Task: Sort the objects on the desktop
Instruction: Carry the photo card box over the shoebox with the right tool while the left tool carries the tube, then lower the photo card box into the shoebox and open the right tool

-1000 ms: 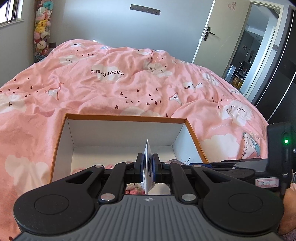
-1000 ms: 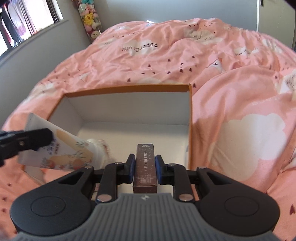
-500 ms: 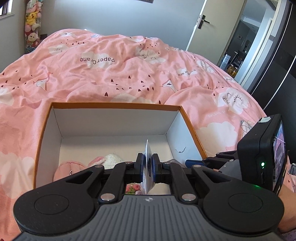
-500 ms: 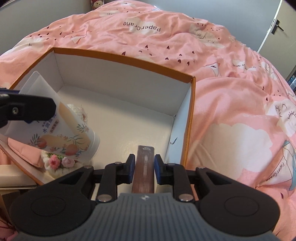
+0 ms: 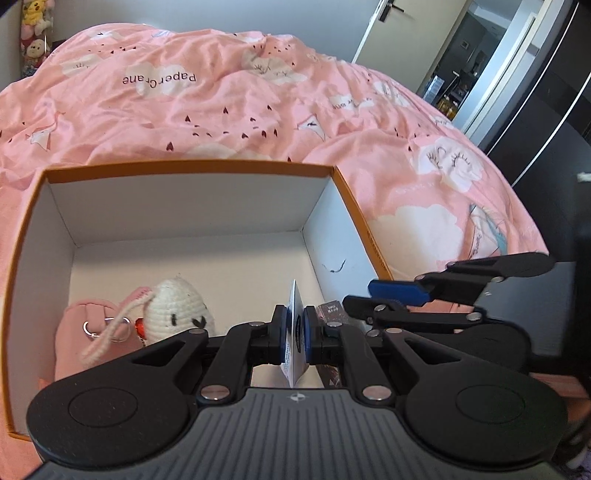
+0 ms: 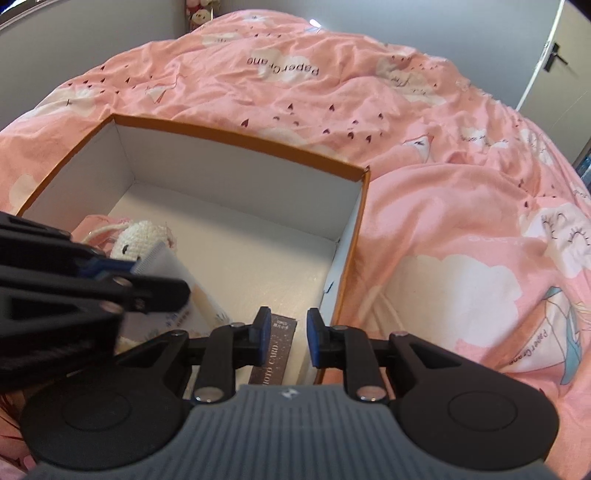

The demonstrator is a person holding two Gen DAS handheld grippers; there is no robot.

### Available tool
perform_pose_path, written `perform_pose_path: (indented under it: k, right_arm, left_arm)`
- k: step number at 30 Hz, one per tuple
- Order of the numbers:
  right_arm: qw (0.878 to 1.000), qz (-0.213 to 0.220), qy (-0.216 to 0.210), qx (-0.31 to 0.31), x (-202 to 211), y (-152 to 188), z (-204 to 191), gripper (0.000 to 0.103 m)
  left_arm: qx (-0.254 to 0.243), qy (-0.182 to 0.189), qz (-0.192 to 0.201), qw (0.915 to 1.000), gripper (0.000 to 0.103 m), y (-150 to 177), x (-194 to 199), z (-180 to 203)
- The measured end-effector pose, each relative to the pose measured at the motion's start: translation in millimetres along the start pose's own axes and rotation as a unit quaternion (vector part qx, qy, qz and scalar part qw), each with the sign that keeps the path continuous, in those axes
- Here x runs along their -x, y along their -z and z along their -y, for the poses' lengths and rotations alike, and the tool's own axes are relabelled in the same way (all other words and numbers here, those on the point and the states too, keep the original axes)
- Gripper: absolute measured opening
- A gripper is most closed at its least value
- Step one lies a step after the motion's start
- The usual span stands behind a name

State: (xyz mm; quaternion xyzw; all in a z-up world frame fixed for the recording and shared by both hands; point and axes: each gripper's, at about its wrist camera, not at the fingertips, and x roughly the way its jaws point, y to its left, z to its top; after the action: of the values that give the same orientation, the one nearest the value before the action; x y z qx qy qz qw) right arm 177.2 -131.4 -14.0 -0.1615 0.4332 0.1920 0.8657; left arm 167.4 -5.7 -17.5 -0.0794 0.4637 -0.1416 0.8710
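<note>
An open box with orange rim (image 5: 184, 168) (image 6: 236, 133) and white inside sits on the pink bed. My left gripper (image 5: 294, 332) is shut on a white tube seen edge-on (image 5: 294, 345); the tube (image 6: 192, 295) also shows in the right wrist view, low inside the box's near left part. My right gripper (image 6: 285, 336) is open over the box's near right corner. The brown photo card box (image 6: 275, 354) lies on the box floor between and below its jaws, also visible in the left wrist view (image 5: 332, 314). A white crocheted toy (image 5: 177, 306) and a pink pouch (image 5: 85, 339) lie in the box.
The pink duvet (image 5: 258, 99) surrounds the box on all far sides. A door (image 5: 399, 22) and dark wardrobe (image 5: 546, 110) stand to the right. Plush toys (image 5: 33, 26) hang at the far left wall.
Both grippers have lowered into the box. My right gripper has opened and let go of the photo card box, which now lies on the box floor. The left still holds the tube.
</note>
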Motion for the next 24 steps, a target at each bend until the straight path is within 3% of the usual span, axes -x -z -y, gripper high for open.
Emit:
perform_pose_path:
  k: [3, 7, 14, 18, 24]
  right_arm:
    - [0.999, 0.030, 0.021, -0.029, 10, 6, 1, 0.020]
    - [0.994, 0.060, 0.016, -0.093, 18, 19, 6, 0.022]
    - [0.985, 0.112, 0.029, -0.131, 34, 34, 10, 0.028]
    - [0.984, 0.114, 0.045, -0.133, 33, 36, 18, 0.032]
    - [0.982, 0.104, 0.035, -0.157, 26, 44, 29, 0.032]
  left_arm:
    - [0.006, -0.012, -0.010, 0.9999, 0.010, 2, -10, 0]
    - [0.019, -0.016, -0.024, 0.9994, 0.010, 5, -21, -3]
    - [0.043, 0.008, -0.028, 0.9986, 0.010, 6, -26, 0]
    - [0.056, 0.020, -0.033, 0.9977, 0.010, 5, -28, 5]
    - [0.076, 0.038, -0.041, 0.9956, 0.010, 5, -32, 4]
